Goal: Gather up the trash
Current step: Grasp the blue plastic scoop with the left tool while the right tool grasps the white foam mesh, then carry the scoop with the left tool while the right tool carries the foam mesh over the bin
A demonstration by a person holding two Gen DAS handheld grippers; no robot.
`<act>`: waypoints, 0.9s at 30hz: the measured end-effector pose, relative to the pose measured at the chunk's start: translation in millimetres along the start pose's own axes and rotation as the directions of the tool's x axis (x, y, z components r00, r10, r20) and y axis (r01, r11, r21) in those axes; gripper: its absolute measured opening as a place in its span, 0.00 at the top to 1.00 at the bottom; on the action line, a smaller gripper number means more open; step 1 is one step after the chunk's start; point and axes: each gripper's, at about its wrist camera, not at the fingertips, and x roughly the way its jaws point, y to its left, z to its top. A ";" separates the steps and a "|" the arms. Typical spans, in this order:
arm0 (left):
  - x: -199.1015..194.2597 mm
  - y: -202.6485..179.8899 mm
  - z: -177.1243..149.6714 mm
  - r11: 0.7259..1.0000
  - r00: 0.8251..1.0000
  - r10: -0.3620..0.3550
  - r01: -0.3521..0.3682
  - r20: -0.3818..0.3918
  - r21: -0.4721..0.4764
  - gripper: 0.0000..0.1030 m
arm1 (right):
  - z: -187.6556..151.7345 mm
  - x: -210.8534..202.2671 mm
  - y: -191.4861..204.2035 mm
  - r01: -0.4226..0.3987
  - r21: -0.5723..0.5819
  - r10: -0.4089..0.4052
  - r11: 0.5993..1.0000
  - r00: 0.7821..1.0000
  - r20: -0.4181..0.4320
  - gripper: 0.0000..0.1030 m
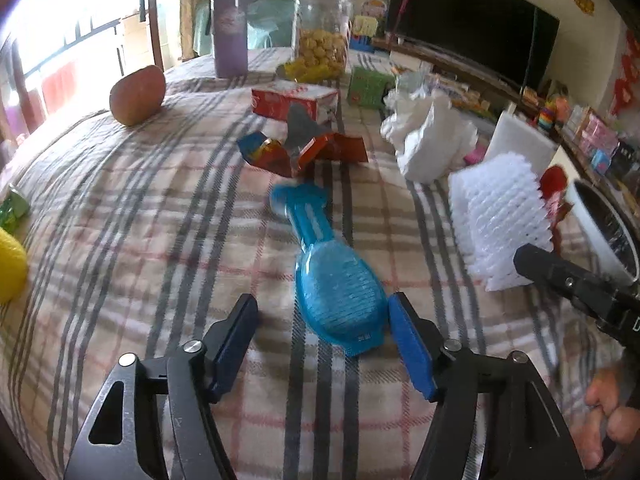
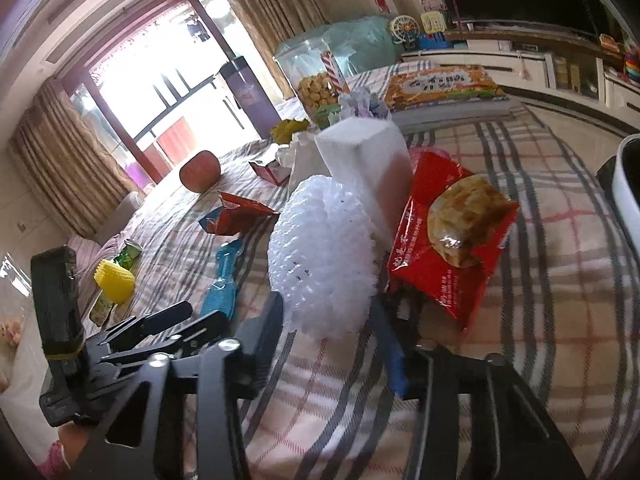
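A crushed blue plastic bottle (image 1: 334, 280) lies on the plaid tablecloth (image 1: 160, 220). My left gripper (image 1: 322, 314) is open, its jaws either side of the bottle's wide end, right pad close to it. My right gripper (image 2: 328, 312) has its jaws around a white foam fruit net (image 2: 324, 256); it also shows in the left wrist view (image 1: 500, 220). Whether the pads squeeze it I cannot tell. A torn red-blue wrapper (image 1: 296, 152) lies beyond the bottle. A red snack bag (image 2: 452, 236) lies right of the net. The blue bottle shows in the right wrist view (image 2: 222, 280).
An apple (image 1: 138, 94), red box (image 1: 294, 100), crumpled white tissue (image 1: 428, 136), purple tumbler (image 1: 230, 26), cookie jar (image 1: 320, 36) and white foam block (image 2: 368, 160) stand on the table. A white bin rim (image 1: 600, 232) is at right. Yellow foam net (image 2: 114, 282) at left.
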 end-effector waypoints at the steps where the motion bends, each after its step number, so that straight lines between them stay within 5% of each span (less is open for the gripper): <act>1: 0.2 -2.2 0.7 1.000 1.000 -0.001 0.001 0.006 0.013 0.48 | -0.8 0.9 0.1 -0.002 -0.002 0.002 1.000 1.000 -0.004 0.67; 3: 1.0 -5.0 1.1 1.000 1.000 -0.008 0.007 0.006 0.027 0.65 | -4.1 0.4 0.6 -0.010 -0.006 0.010 1.000 1.000 -0.006 0.70; 7: -0.3 -3.5 -0.4 0.999 1.000 -0.026 0.026 0.013 0.026 0.83 | -10.0 -5.6 4.1 -0.022 -0.017 0.022 1.000 1.000 -0.002 0.74; 27: -59.3 -36.1 -34.1 0.985 0.986 -0.159 0.156 0.043 0.077 0.85 | -45.3 -74.5 -0.4 -0.014 -0.010 0.015 1.000 0.998 0.057 0.75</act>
